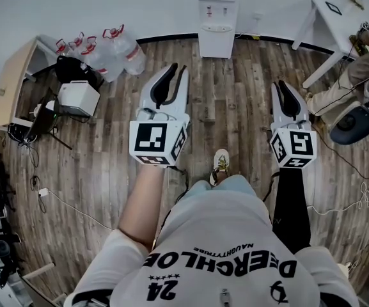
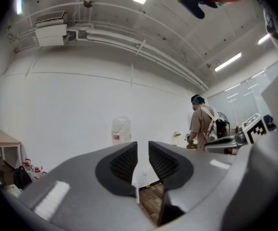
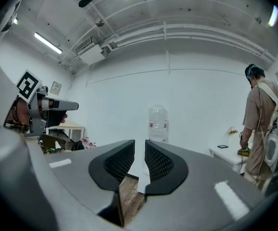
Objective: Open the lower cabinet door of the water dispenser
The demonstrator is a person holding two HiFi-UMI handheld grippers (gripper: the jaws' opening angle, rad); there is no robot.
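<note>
While left tongs [image 1: 178, 70] and right tongs [image 1: 281, 86] gape empty, the lower cabinet door [image 1: 216, 45] of the white water dispenser [image 1: 217, 11] looks light but stiff; better grip its side edge.

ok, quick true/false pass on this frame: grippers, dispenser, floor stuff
1. The left gripper and right gripper both point toward the water dispenser. True.
2. The left gripper is shut on the water dispenser's door. False: its jaws stand apart and empty, well short of it.
3. Water bottles sit on the floor left of the water dispenser. True.
4. The right gripper holds a bottle. False: its jaws show a narrow gap with nothing between them.
5. The floor is carpeted. False: it is wood planks.
</note>
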